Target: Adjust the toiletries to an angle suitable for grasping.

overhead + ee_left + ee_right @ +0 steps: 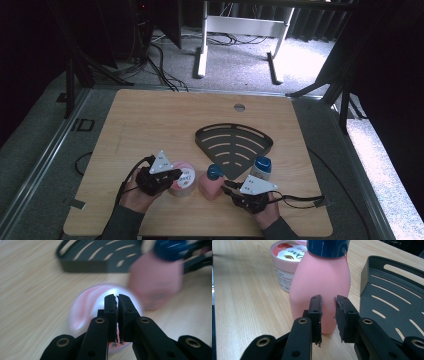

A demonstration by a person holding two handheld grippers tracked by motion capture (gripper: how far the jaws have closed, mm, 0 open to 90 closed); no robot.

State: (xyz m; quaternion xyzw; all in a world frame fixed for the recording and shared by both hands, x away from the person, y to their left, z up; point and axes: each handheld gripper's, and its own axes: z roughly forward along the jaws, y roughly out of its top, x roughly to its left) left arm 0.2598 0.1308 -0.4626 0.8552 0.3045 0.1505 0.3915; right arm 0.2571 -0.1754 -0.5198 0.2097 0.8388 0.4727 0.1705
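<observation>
A round pink tub (184,184) with a white printed lid stands near the table's front edge. My left gripper (175,175) hovers at its left side, and in the left gripper view it (117,298) is shut with nothing in it, above the blurred tub lid (85,307). To the tub's right stands a pink bottle (210,186) with a dark blue cap. My right gripper (227,185) points at this bottle (322,275) from the right. Its jaws (328,300) stand a narrow gap apart just short of the bottle, gripping nothing.
A black slotted corner tray (234,145) lies flat behind the bottles, close to the right gripper's side (392,290). A white bottle with a blue cap (261,169) stands at the tray's front right corner. The wooden table (150,120) has bare room at left and back.
</observation>
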